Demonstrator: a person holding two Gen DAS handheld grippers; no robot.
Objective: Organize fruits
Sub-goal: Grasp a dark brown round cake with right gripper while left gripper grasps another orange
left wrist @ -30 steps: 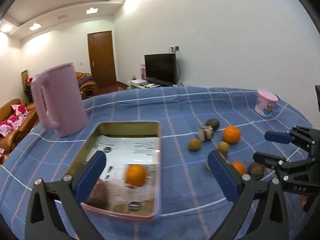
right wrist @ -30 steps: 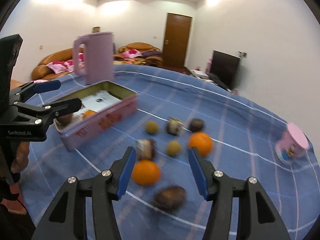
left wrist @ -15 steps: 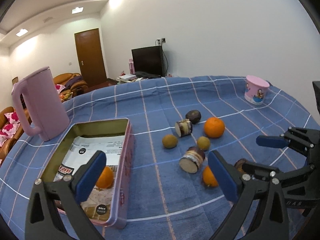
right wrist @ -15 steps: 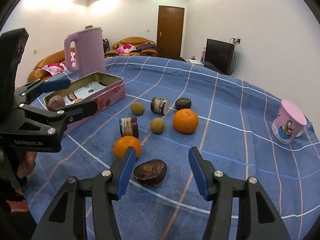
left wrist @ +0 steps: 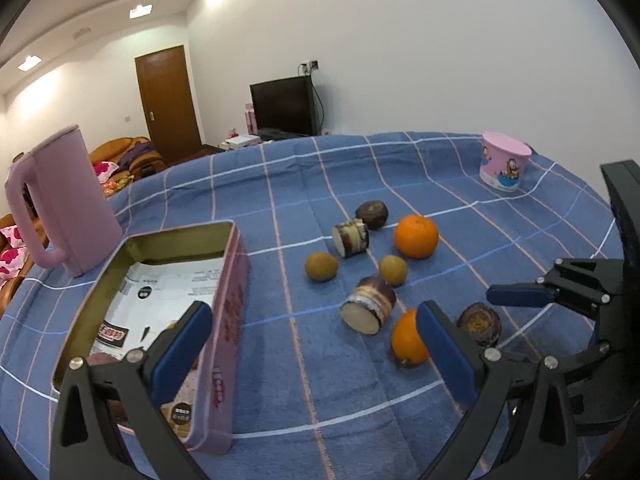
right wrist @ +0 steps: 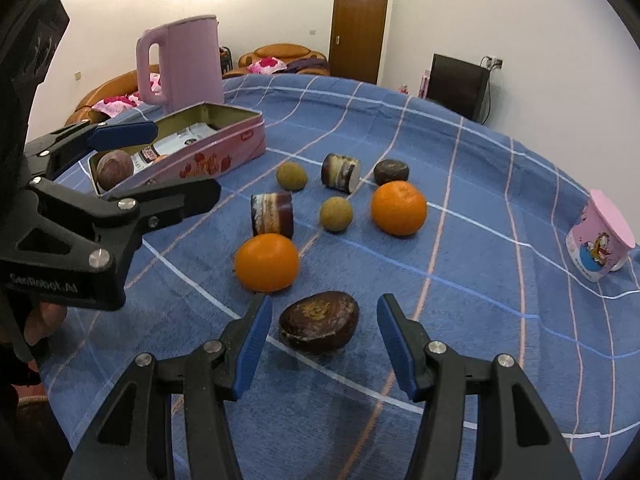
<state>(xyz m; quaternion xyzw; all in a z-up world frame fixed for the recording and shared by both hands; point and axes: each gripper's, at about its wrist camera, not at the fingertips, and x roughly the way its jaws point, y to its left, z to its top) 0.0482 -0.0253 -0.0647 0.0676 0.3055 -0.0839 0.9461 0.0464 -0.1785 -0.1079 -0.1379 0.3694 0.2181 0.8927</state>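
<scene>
Jaws of my right gripper point(right wrist: 322, 344) are standing apart, straddling the dark brown fruit point(right wrist: 319, 322) without touching it; blue pads are sitting clear on both sides. Fruit is lying on the blue checked tablecloth point(right wrist: 460, 280), flattish and wrinkled, with a yellowish rough patch on top and a pale scuffed edge low on its left.

My left gripper point(left wrist: 312, 348) is also hanging open, empty, over bare cloth just right of the pink tin point(left wrist: 224, 320). Left pad is overlapping the tin's interior in the left wrist view, right pad is covering part of the near orange point(left wrist: 406, 340).

Near orange point(right wrist: 267, 263) is sitting just beyond the dark fruit, to its left, glossy and whole. Behind it a cut purple-skinned chunk point(right wrist: 272, 214) is lying on its side, showing pale flesh at the end. Past that: two small tan-green round fruits point(right wrist: 336, 214), a second cut chunk point(right wrist: 341, 173), a second orange point(right wrist: 399, 208) and another dark wrinkled fruit point(right wrist: 391, 172), all loosely grouped and apart from each other.

Tin is lying open, printed paper lining the bottom, one round purple-brown fruit point(right wrist: 114, 169) in its near end. Something orange is peeking out beside that, mostly hidden.

Pink jug point(right wrist: 180, 60) is standing upright behind the tin. Pink cartoon cup point(right wrist: 600, 240) is standing well off to the right.
</scene>
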